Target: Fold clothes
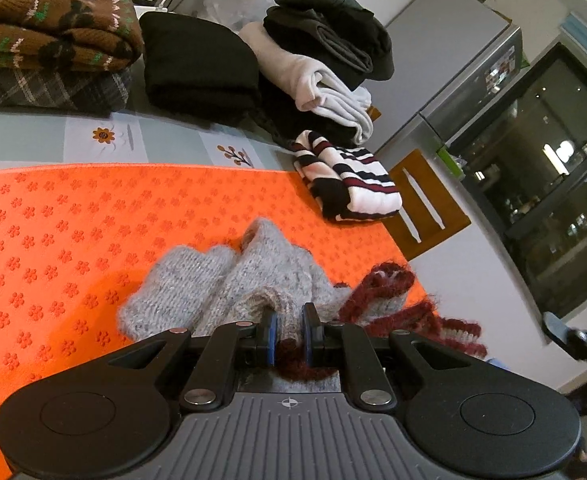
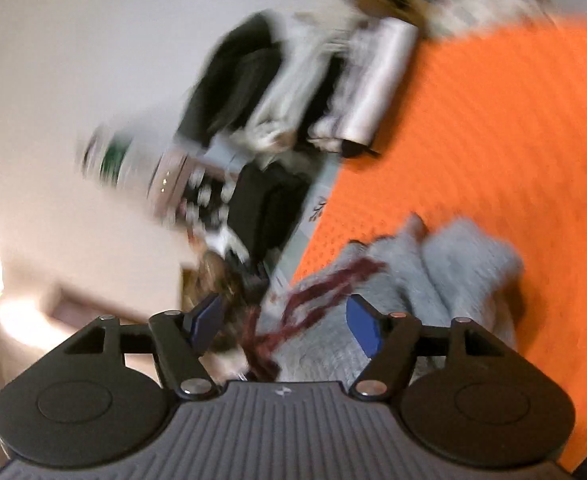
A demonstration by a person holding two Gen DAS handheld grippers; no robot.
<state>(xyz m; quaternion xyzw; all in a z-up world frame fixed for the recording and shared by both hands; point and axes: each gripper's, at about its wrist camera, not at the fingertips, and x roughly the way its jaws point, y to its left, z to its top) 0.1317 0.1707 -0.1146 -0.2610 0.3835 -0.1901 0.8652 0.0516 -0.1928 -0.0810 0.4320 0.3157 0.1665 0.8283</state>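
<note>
The grey knitted sweater [image 1: 229, 280] was bunched on the orange mat [image 1: 73, 220], near its right edge. The left gripper [image 1: 289, 328] was clenched on a fold directly ahead. The right gripper [image 2: 283, 320] was held spread over the maroon-trimmed part.

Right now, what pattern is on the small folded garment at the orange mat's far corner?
Folded striped garment: white with black and dark red stripes. Clearest in the left wrist view.
</note>
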